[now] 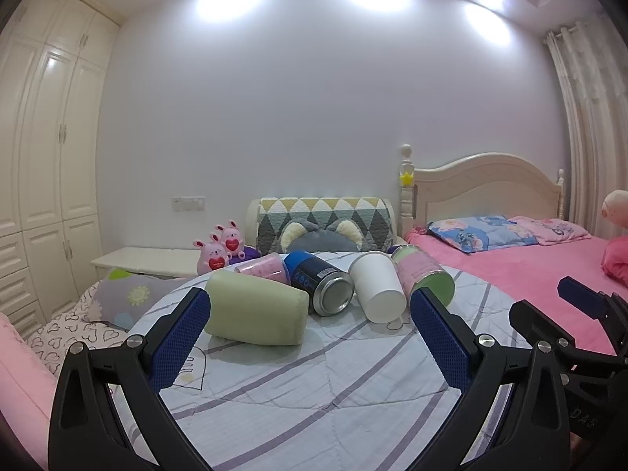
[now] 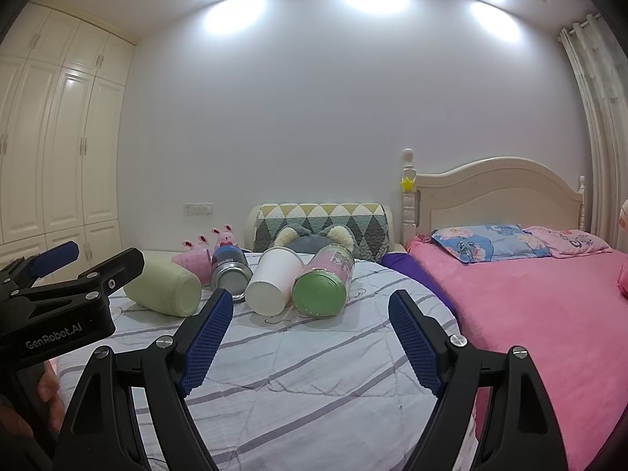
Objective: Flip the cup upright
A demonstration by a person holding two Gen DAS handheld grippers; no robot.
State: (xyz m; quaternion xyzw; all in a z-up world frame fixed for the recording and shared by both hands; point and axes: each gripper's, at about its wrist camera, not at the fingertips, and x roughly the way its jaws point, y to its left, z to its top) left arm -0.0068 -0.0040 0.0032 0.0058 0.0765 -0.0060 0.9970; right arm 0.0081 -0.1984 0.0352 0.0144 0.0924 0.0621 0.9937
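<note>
Several cups lie on their sides on a striped quilt, bottoms toward me. From left: a pale green cup, a pink patterned cup behind it, a dark blue metal cup, a white paper cup, and a pink cup with a green base. My left gripper is open and empty just short of the cups. My right gripper is open and empty, a little nearer than the cups.
A pink bed with pillows lies to the right. Pink bunny toys and a patterned cushion sit behind the cups. White wardrobes stand at left. The other gripper shows at the right edge and at the left.
</note>
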